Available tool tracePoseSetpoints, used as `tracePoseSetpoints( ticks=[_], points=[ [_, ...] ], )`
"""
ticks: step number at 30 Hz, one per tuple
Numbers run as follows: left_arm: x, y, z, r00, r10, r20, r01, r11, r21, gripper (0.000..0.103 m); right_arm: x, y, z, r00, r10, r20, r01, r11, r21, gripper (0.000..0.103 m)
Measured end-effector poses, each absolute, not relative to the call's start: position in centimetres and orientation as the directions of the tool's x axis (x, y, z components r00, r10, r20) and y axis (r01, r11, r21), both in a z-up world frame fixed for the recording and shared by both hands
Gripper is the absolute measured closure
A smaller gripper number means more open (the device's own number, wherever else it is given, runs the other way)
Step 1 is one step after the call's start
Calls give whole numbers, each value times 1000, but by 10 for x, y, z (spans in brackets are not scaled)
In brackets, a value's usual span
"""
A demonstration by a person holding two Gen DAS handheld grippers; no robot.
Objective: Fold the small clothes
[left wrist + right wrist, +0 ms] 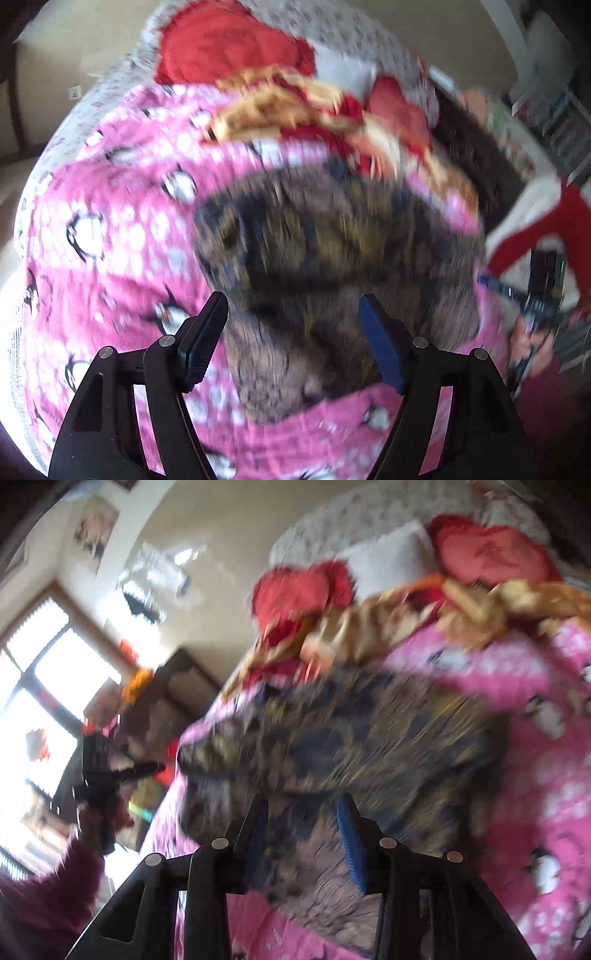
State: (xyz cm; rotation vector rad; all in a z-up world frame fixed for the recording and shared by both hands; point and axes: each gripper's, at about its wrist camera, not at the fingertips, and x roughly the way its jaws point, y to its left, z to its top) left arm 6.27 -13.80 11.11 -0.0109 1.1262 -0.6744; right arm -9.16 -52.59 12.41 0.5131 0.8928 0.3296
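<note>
While blur smears the patterned garment (pixel 332 236), both hand-held grippers, left (pixel 293 341) and right (pixel 304 834), gape empty.

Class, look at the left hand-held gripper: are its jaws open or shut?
Open. The left hand-held gripper shows a wide gap between its fingers, with the patterned garment beyond.

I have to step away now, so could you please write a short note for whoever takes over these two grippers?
Left gripper: open, nothing gripped, above the patterned brown-blue garment.
Right gripper: partly open, over the same garment, no grip visible.
Garment lies in a lump on the pink penguin blanket; frames are blurred, so how far it is folded is unclear.
Red and tan clothes wait behind.
Left: finish the folding.
</note>
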Motion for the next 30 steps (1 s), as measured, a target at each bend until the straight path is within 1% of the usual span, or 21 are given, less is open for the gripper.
tracePoseSetpoints(
  ticks=[3,5,8,11,13,16,18,20,22,24,26,27,29,30],
  points=[
    [58,-161,86,251,-386,-888,524,825,-211,29,-67,-497,93,506,462,-728,-73,864,498,65],
    [69,-171,75,243,-351,-904,517,835,-185,29,-47,-486,81,487,432,-759,-76,887,456,65],
    [97,-181,75,231,-365,-902,495,842,-214,29,-20,-489,90,556,374,-742,-70,911,406,65],
    [131,-185,98,279,-460,-843,476,829,-295,29,12,-501,109,649,324,-688,-54,922,383,65],
    [153,-183,111,322,-498,-805,434,833,-342,29,30,-507,118,688,278,-671,-28,933,358,65],
    [175,-175,125,375,-545,-749,366,830,-421,29,48,-521,131,732,228,-642,28,931,363,65],
    [178,-168,133,394,-561,-729,346,825,-447,29,43,-531,142,744,238,-624,39,917,396,65],
    [173,-161,136,390,-574,-720,361,815,-454,29,26,-538,152,761,247,-600,35,908,417,65],
    [159,-153,135,380,-563,-734,377,818,-433,29,2,-546,156,757,188,-625,74,927,368,58],
    [141,-146,129,366,-550,-751,399,822,-407,29,-18,-556,155,745,126,-655,119,941,317,55],
    [125,-148,117,343,-533,-773,421,824,-381,29,-39,-572,146,709,36,-704,192,951,242,54],
    [118,-149,109,325,-528,-785,429,822,-376,29,-47,-579,138,681,3,-732,224,951,212,54],
    [112,-157,89,287,-502,-816,431,828,-358,29,-50,-587,121,639,7,-769,244,947,211,55],
    [110,-161,81,283,-484,-828,423,838,-345,29,-47,-589,112,611,5,-791,256,945,203,64]
  ],
)
